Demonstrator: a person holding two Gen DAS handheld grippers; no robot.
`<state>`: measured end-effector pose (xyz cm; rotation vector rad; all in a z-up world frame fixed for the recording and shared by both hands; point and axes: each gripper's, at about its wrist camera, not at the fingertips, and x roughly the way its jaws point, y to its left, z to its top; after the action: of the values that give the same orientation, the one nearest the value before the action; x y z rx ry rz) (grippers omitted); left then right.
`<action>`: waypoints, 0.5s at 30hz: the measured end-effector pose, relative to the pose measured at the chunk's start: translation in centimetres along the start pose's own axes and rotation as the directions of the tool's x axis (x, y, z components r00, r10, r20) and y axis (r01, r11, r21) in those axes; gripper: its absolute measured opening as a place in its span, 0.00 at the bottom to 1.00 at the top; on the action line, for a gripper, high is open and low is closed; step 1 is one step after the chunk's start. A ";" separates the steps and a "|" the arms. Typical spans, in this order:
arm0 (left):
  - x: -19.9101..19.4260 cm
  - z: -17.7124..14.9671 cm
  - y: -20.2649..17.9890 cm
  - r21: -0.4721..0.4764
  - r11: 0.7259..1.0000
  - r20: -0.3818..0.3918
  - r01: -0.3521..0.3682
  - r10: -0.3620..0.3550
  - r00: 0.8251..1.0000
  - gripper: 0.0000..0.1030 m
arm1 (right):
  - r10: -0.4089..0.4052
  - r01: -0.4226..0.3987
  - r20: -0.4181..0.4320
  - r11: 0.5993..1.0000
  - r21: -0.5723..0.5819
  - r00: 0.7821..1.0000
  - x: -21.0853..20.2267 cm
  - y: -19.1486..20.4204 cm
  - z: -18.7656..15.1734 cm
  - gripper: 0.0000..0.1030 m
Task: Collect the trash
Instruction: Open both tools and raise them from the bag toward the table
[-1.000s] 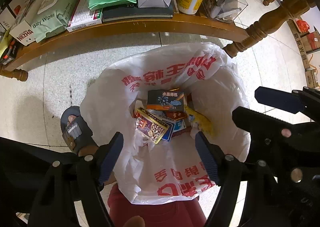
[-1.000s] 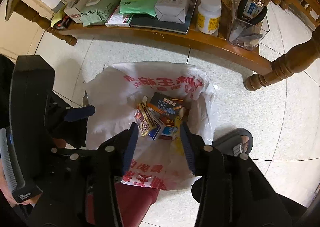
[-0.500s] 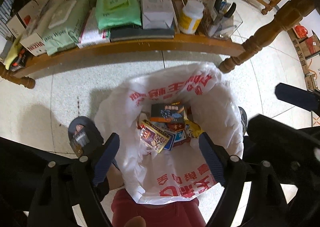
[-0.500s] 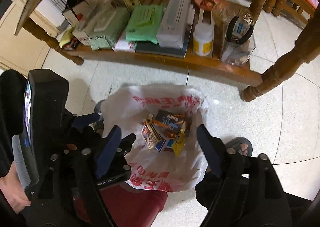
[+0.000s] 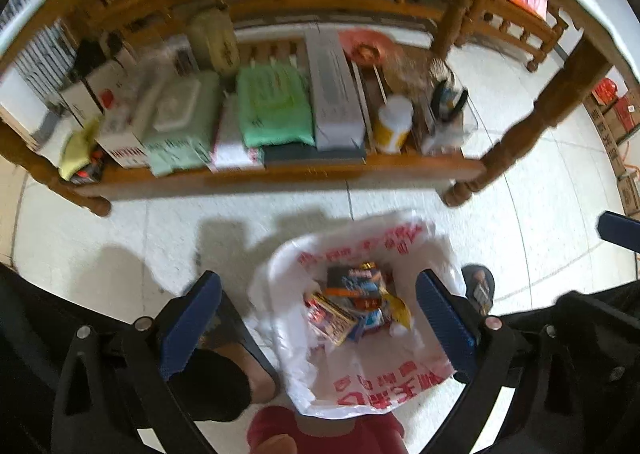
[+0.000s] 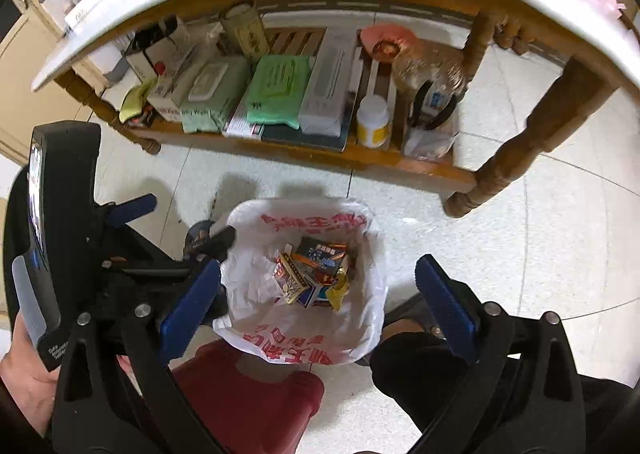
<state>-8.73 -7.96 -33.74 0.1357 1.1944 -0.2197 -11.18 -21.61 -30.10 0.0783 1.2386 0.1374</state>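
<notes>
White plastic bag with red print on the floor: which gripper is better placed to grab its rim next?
Probably the right gripper: the white plastic bag with red print sits centred between its opening, empty jaws. The left gripper has it off toward one finger.

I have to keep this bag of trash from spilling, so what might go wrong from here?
1. The white plastic bag stands open on the floor and neither the left gripper nor the right gripper, jaws opening and empty, holds it; it may slump.
2. The person's sandalled foot sits right beside the bag and might knock it.
3. The boxes and wrappers lie loose inside and might slide out.
</notes>
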 end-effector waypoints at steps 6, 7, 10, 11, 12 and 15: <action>-5.0 2.4 1.9 -0.033 0.999 0.093 -0.030 0.033 0.995 0.92 | 0.000 -0.001 0.118 1.000 0.012 0.993 -6.6 0.6 2.2 0.93; -6.0 2.9 2.1 -0.032 0.999 0.113 -0.038 0.042 0.993 0.92 | -0.007 0.006 0.145 1.000 0.010 0.989 -7.9 0.8 2.6 0.93; -8.9 4.2 2.6 -0.028 0.998 0.171 -0.053 0.057 0.984 0.92 | -0.033 0.032 0.222 0.999 0.011 0.975 -11.4 1.2 3.9 0.93; -9.8 4.6 2.7 -0.027 0.998 0.187 -0.055 0.059 0.981 0.92 | -0.046 0.045 0.245 0.999 0.010 0.968 -12.4 1.3 4.1 0.93; -11.0 5.1 2.9 -0.028 0.998 0.210 -0.059 0.064 0.976 0.92 | -0.061 0.061 0.269 0.998 0.008 0.961 -13.4 1.4 4.4 0.93; -13.7 6.2 3.2 -0.032 0.997 0.265 -0.076 0.082 0.961 0.92 | -0.100 0.099 0.344 0.995 0.021 0.934 -16.5 1.6 5.3 0.93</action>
<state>-7.16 -4.93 -18.79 0.1298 0.9209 -0.1496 -11.58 -22.34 -12.70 0.0398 0.8892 0.0305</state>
